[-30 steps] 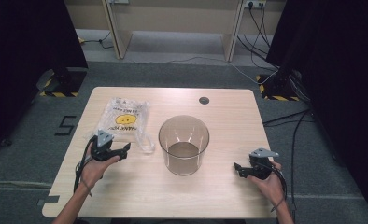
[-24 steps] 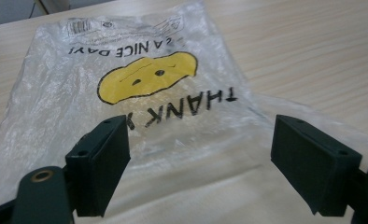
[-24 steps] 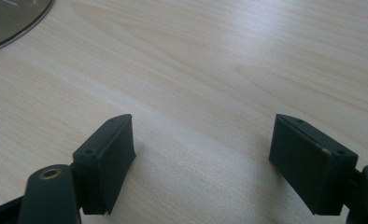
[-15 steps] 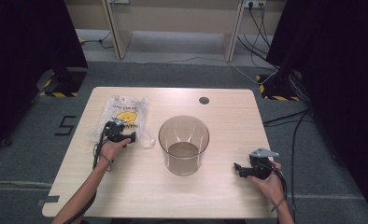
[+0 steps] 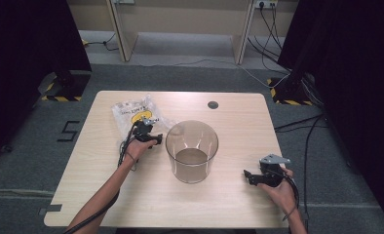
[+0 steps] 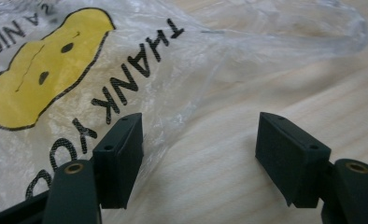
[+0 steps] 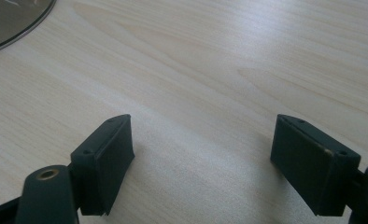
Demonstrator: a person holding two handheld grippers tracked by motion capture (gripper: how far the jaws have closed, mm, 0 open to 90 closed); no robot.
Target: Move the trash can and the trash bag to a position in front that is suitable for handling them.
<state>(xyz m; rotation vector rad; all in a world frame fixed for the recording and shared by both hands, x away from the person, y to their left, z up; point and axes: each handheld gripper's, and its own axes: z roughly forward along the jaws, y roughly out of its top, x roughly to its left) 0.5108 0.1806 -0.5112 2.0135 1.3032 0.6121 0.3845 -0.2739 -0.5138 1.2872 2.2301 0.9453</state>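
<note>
Closing from spread over the plastic bag (image 6: 126,60), the left gripper (image 6: 198,158) should pinch its limp, slippery, featherweight edge at 10 o'clock.

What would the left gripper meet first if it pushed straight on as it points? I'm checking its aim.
Probably the crinkled clear plastic bag with the yellow smiley; the left gripper has it just ahead of its closing jaws.

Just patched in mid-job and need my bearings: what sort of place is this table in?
Probably a lab or recording studio, not a home: a bare wooden table on grey carpet, black curtains at both sides, hazard-striped stand bases, and cables trailing across the floor.
</note>
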